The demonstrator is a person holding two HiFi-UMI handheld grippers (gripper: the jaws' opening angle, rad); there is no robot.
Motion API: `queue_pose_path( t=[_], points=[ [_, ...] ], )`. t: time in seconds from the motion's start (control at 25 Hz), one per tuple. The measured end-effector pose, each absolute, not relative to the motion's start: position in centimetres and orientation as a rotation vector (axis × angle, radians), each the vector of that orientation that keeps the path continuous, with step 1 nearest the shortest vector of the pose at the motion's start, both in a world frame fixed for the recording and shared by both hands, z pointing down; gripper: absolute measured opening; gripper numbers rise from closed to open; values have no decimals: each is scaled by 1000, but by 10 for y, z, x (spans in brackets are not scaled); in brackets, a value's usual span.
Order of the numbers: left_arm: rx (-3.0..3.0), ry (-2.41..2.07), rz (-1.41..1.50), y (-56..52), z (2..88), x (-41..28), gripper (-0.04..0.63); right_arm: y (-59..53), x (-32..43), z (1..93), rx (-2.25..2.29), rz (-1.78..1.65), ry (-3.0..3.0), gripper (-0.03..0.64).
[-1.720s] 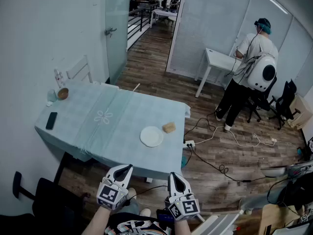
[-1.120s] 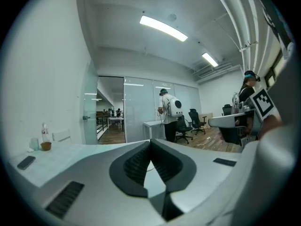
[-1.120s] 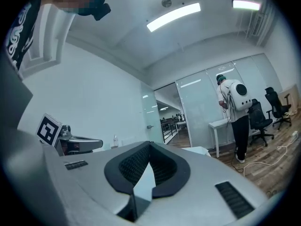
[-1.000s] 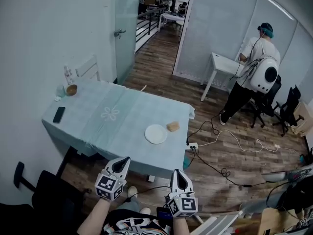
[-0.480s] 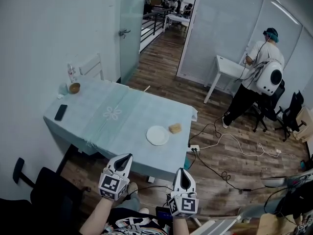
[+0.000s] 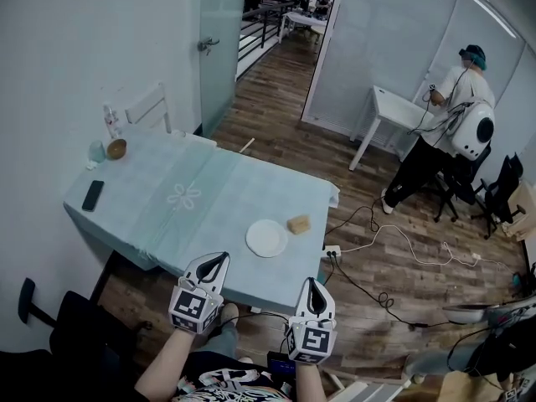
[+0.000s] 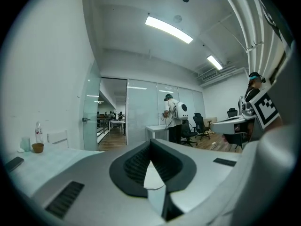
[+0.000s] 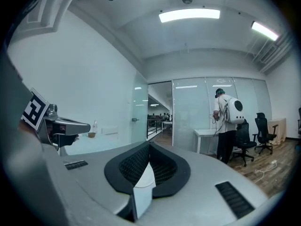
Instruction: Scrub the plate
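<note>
A round white plate (image 6: 266,238) lies near the right front corner of the table with the pale green cloth (image 6: 205,199). A tan sponge (image 6: 297,224) rests on the cloth just right of the plate. My left gripper (image 6: 215,262) hangs in front of the table's near edge, jaws shut and empty. To its right my right gripper (image 6: 312,286) is also shut with nothing in it, over the wooden floor. In both gripper views the jaws (image 7: 151,172) (image 8: 143,173) meet with nothing between them, pointing level across the room.
A black phone (image 6: 92,195), a small brown bowl (image 6: 116,148) and a bottle (image 6: 109,121) sit at the table's far left. A white chair (image 6: 146,107) stands behind it. A person with a backpack (image 6: 456,132) stands at a white desk (image 6: 399,114). Cables (image 6: 394,245) cross the floor.
The head view has shifted, so the table sits closer and lower in frame. Both grippers have risen slightly toward the table's near edge. Their jaws stay shut.
</note>
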State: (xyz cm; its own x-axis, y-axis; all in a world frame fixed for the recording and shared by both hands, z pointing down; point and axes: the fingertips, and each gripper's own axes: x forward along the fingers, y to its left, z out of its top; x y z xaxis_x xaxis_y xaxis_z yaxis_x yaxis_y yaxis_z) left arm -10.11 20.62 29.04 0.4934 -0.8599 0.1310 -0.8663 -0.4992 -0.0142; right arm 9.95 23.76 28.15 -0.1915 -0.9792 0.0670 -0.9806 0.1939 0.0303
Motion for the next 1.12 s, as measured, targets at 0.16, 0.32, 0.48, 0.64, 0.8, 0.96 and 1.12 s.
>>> queue_pose_path(
  t=[0.16, 0.32, 0.48, 0.64, 0.8, 0.96, 1.12],
  points=[
    [2661, -1517, 205, 164, 298, -98, 16, 197, 88, 280, 1908, -20, -2343, -12],
    [2663, -1459, 220, 124, 307, -92, 15, 161, 86, 286, 1909, 14, -2312, -12],
    [2671, -1365, 218, 92, 320, -87, 15, 131, 89, 296, 1944, 73, -2270, -12],
    [2664, -1299, 247, 68, 340, -87, 17, 113, 95, 299, 2008, 94, -2237, -12],
    [2662, -1231, 242, 55, 355, -86, 16, 98, 94, 312, 2023, 144, -2224, -12],
    [2664, -1155, 230, 47, 368, -87, 16, 82, 89, 317, 2004, 163, -2213, -12],
    [2637, -1144, 261, 32, 379, -85, 17, 71, 96, 322, 2009, 196, -2174, -12]
  ],
)
